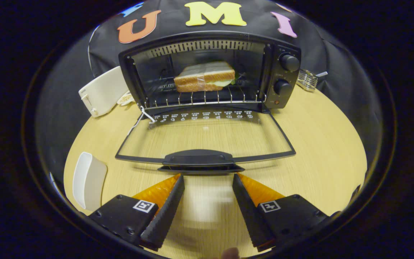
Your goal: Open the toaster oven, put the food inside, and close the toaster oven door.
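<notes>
Wooden desk [318, 144] fills the frame's middle; the toaster oven [207, 72] at upper centre faces us, door [207, 144] folded flat, long axis left-right. We see the sandwich [204, 76] on its rack, lying crosswise. Our gripper [208, 178] has its jaws released, empty, just short of the door handle [199, 158]. We judge closing remains: hook under, lift.

White toaster [101, 92], white plate [88, 180], wire rack [307, 80] — wooden table [318, 144].

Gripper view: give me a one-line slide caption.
Sandwich on the rack of the toaster oven, door folded down flat, open gripper empty just short of its handle.
</notes>
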Available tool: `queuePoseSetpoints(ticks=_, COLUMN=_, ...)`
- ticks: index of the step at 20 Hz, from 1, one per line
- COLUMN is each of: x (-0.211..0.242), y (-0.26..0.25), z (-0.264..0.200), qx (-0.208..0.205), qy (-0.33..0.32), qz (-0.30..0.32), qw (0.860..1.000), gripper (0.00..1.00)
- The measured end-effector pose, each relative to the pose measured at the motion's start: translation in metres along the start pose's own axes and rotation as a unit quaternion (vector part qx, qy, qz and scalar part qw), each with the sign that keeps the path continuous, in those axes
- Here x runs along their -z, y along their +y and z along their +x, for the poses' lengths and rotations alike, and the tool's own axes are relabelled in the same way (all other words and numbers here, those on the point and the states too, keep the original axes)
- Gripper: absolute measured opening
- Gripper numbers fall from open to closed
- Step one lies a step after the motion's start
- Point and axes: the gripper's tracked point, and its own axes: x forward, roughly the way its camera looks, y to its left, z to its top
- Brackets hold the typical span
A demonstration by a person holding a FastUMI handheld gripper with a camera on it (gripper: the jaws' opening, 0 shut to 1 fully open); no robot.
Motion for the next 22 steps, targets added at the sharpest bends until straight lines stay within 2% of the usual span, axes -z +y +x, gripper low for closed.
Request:
queuePoseSetpoints(ticks=4, x=-0.006, y=-0.001, z=-0.009, qx=-0.002, qy=0.003, qz=0.014, qw=1.000, gripper=0.92)
queuePoseSetpoints(ticks=6, x=-0.021, y=-0.001, z=-0.028, qx=-0.005, qy=-0.015, qz=0.018, qw=1.000, gripper=0.92)
queuePoseSetpoints(ticks=11, x=-0.101, y=0.005, z=-0.064, qx=-0.008, qy=-0.090, qz=0.001, qw=0.996, gripper=0.92)
queuePoseSetpoints(ticks=14, x=-0.147, y=0.002, z=-0.074, qx=-0.005, qy=-0.113, qz=-0.003, qw=0.994, gripper=0.92)
queuePoseSetpoints(ticks=17, x=-0.196, y=0.004, z=-0.112, qx=-0.004, qy=-0.164, qz=-0.012, qw=0.986, gripper=0.92)
queuePoseSetpoints(ticks=22, x=-0.243, y=0.011, z=-0.187, qx=-0.010, qy=-0.235, qz=-0.032, qw=0.971, gripper=0.92)
